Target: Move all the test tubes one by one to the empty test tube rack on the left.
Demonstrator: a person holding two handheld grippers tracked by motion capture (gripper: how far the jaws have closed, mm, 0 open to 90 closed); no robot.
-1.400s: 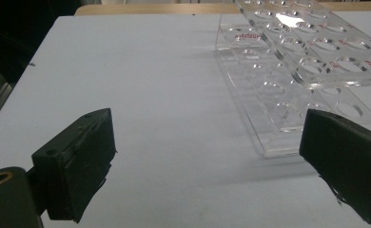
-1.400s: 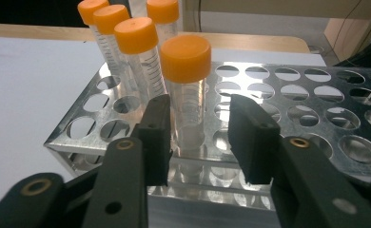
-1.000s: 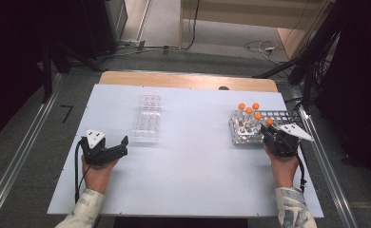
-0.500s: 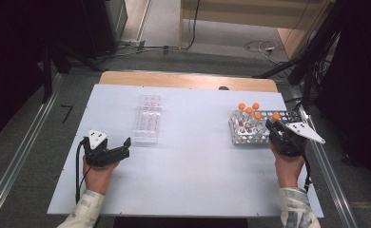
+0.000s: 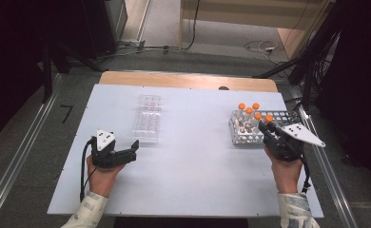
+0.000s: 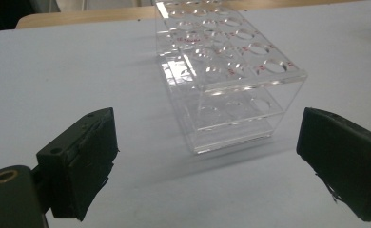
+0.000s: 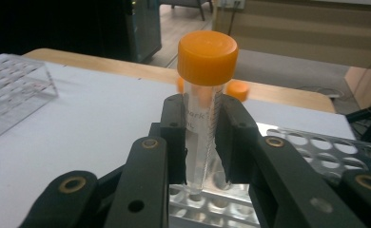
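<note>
right gripper [image 7: 203,137] clamped the upright orange-capped tube [image 7: 203,95] above the metal rack [image 5: 250,135] at the table's right edge; left gripper [image 6: 207,156] gaped wide, empty.

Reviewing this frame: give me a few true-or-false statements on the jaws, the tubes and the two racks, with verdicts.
1. The right gripper is shut on an orange-capped tube. True.
2. The left gripper grips the clear rack. False: its jaws stand open, short of the rack.
3. The clear rack holds orange-capped tubes. False: its holes are empty; the tubes stand in the metal rack.
4. The metal rack sits on the table at the person's right. True.
</note>
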